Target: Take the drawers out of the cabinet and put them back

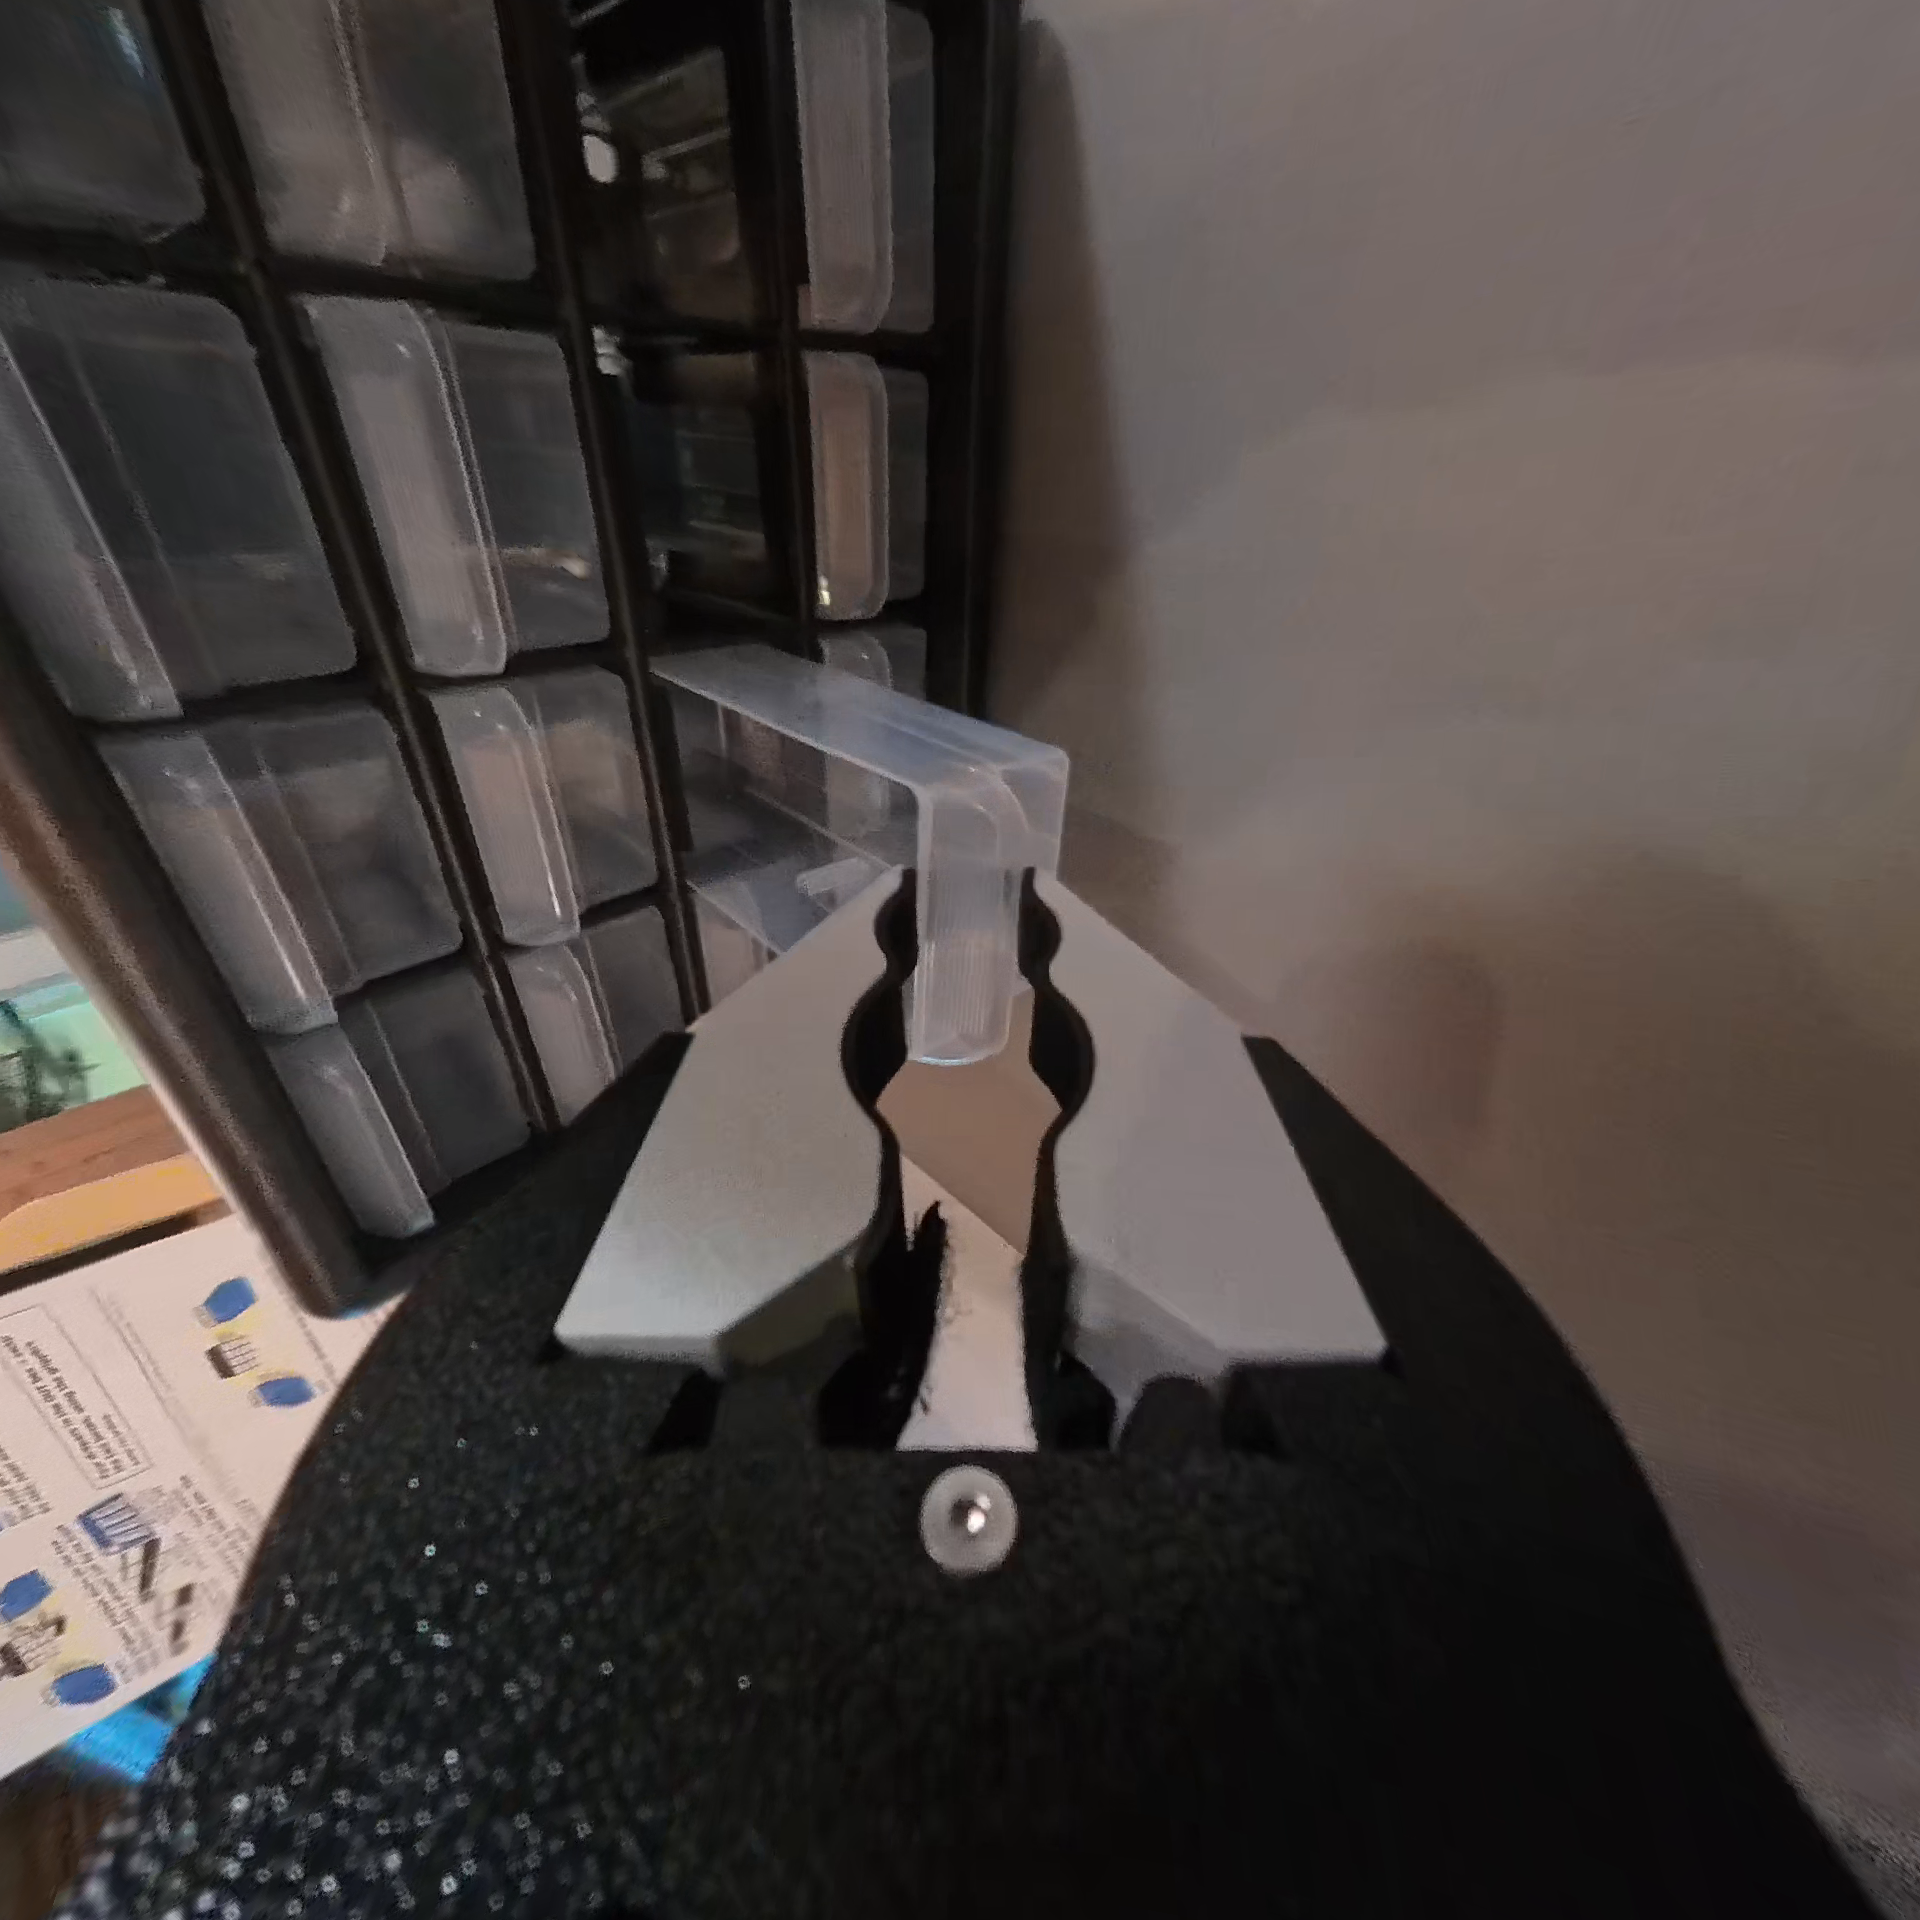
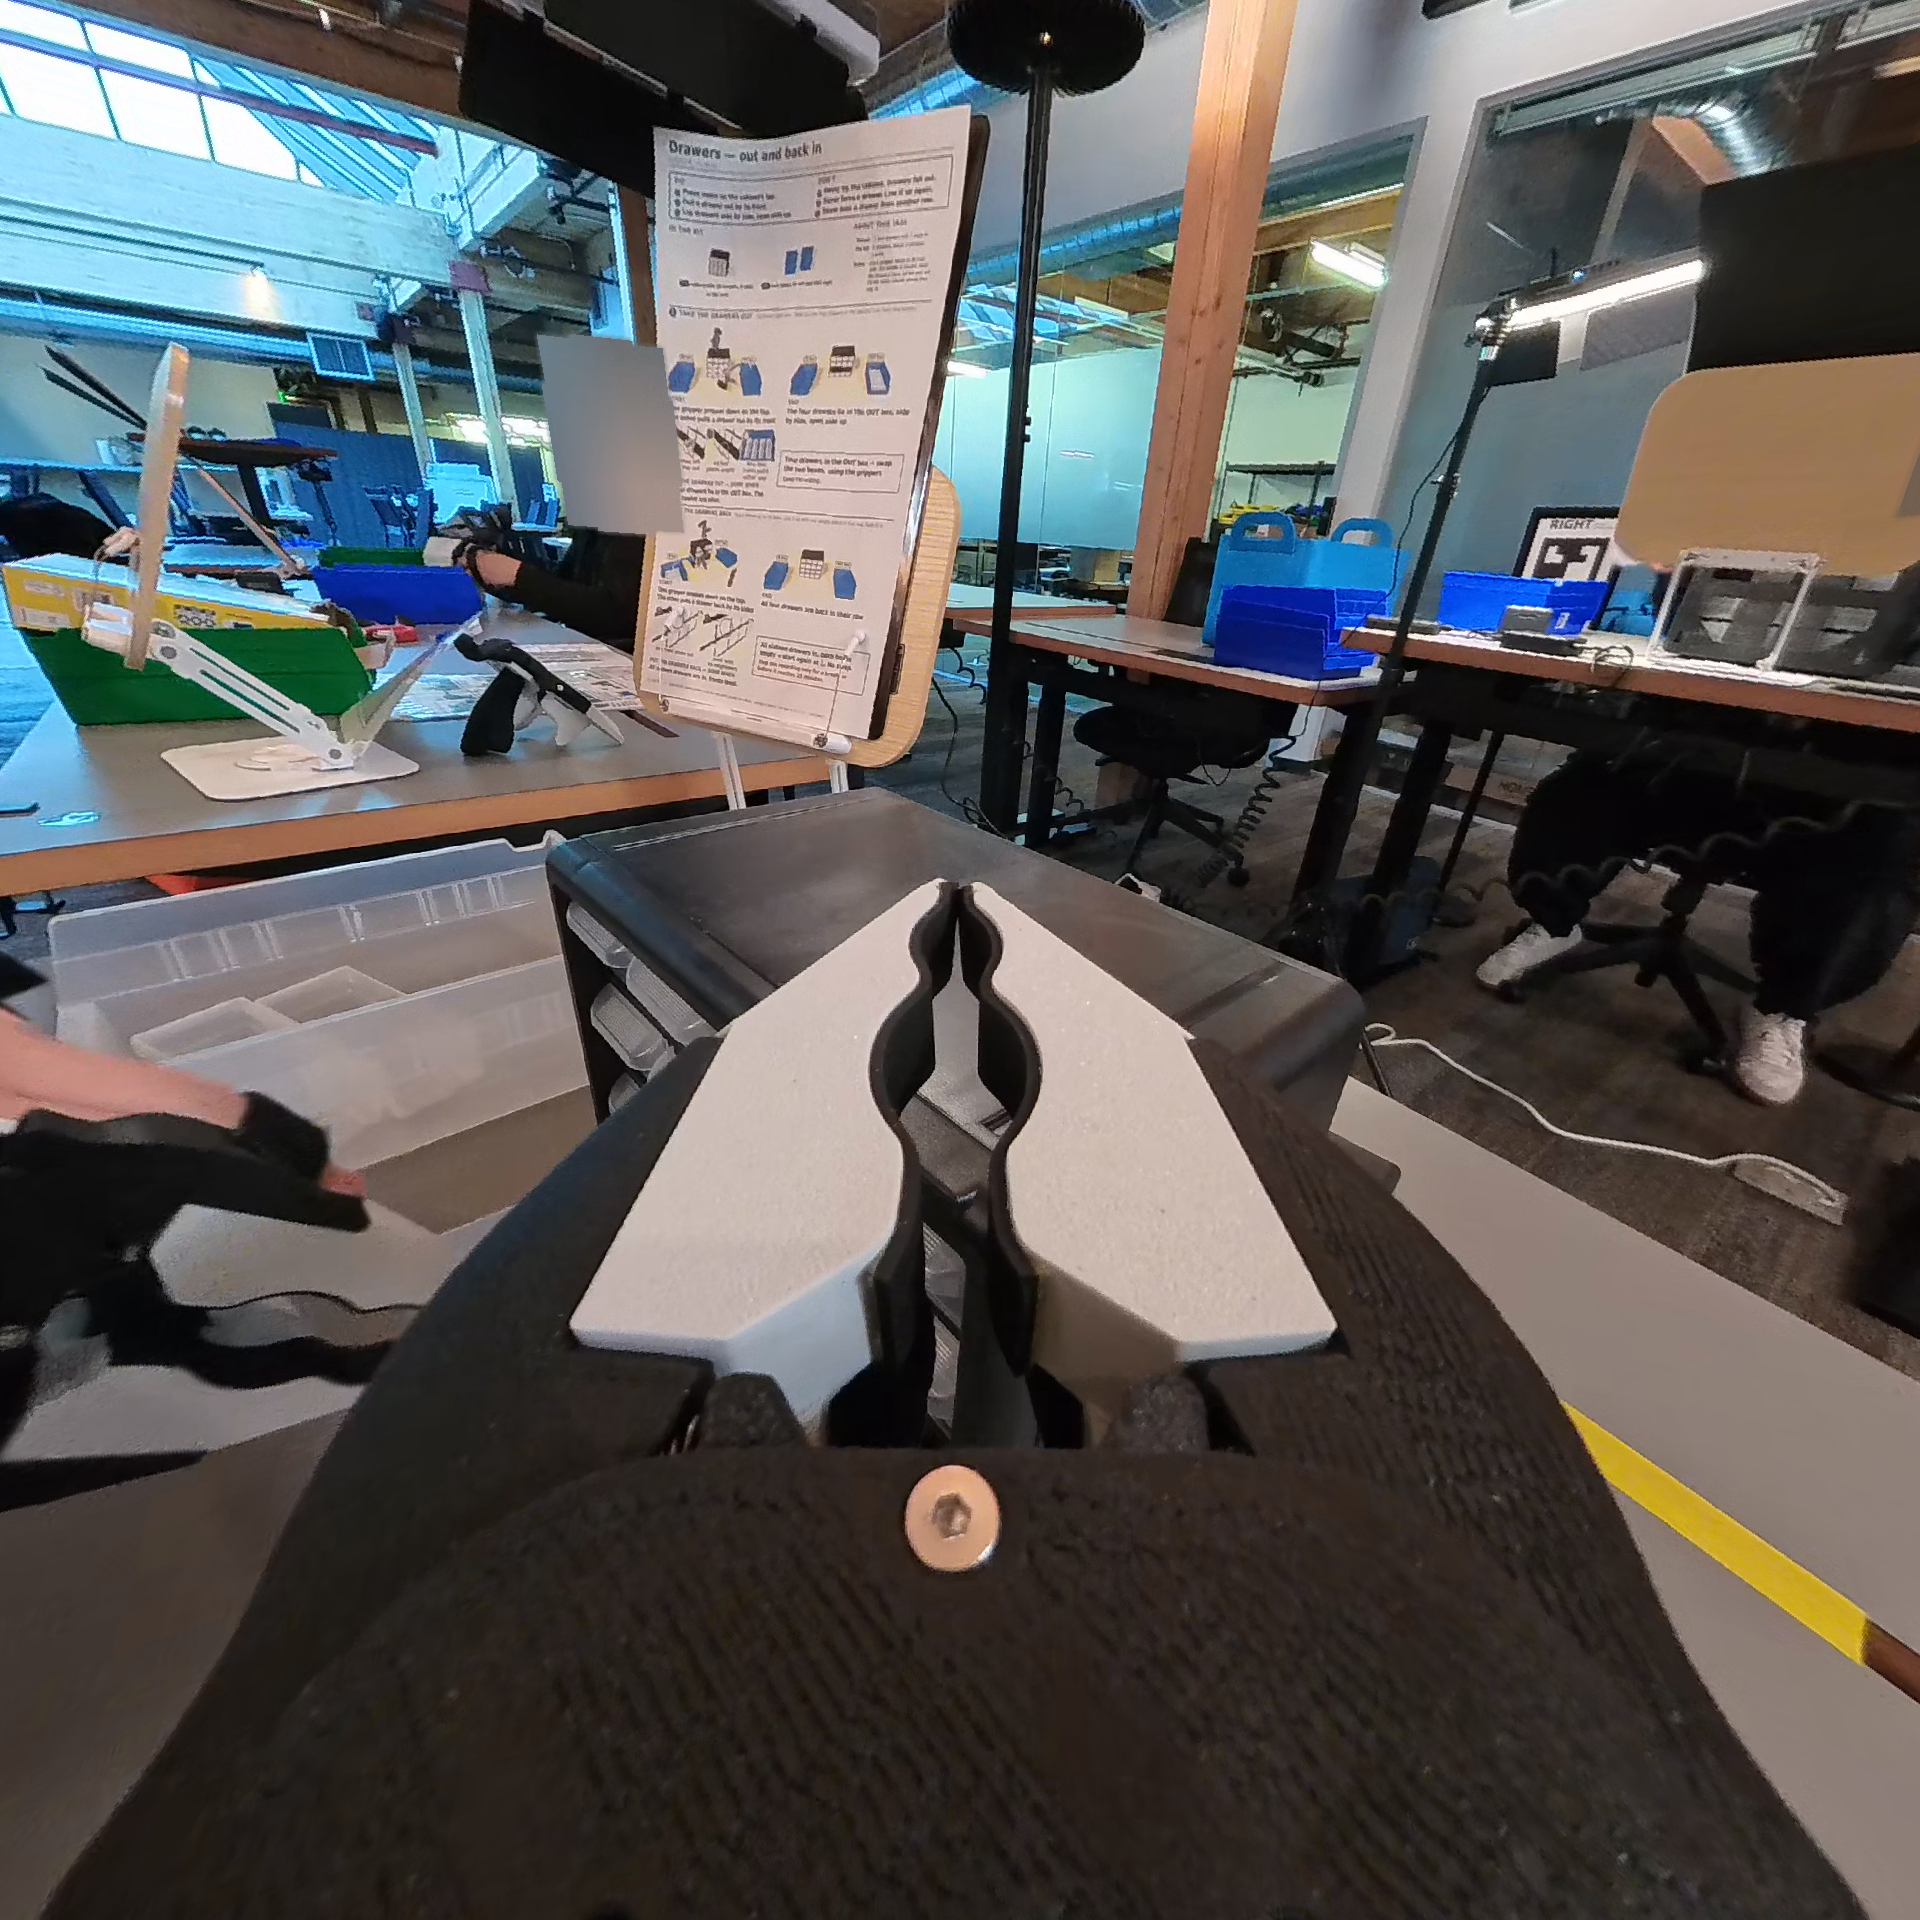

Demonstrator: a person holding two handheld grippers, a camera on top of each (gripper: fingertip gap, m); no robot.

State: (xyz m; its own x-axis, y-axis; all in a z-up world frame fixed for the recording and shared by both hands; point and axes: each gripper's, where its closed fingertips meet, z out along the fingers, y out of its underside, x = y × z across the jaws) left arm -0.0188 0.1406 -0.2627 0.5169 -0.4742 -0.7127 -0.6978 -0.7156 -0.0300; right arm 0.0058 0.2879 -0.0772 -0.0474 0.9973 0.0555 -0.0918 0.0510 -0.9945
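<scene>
In the left wrist view the black cabinet (image 1: 613, 499) holds rows of clear drawers. One clear drawer (image 1: 862, 758) sticks partly out of its slot. My left gripper (image 1: 961, 914) is shut on that drawer's handle tab (image 1: 961, 977), one finger on each side. Two slots above it in the same column look empty. In the right wrist view my right gripper (image 2: 958, 899) is shut and empty, its tips over the cabinet's black top (image 2: 1091, 914). The left gripper (image 2: 156, 1247) and a hand show at the left edge there.
A clear plastic bin (image 2: 312, 997) with several loose clear drawers stands left of the cabinet. An instruction sheet on a stand (image 2: 800, 416) is behind it. A printed sheet (image 1: 125, 1455) lies by the cabinet. A yellow tape line (image 2: 1714, 1538) marks the grey table.
</scene>
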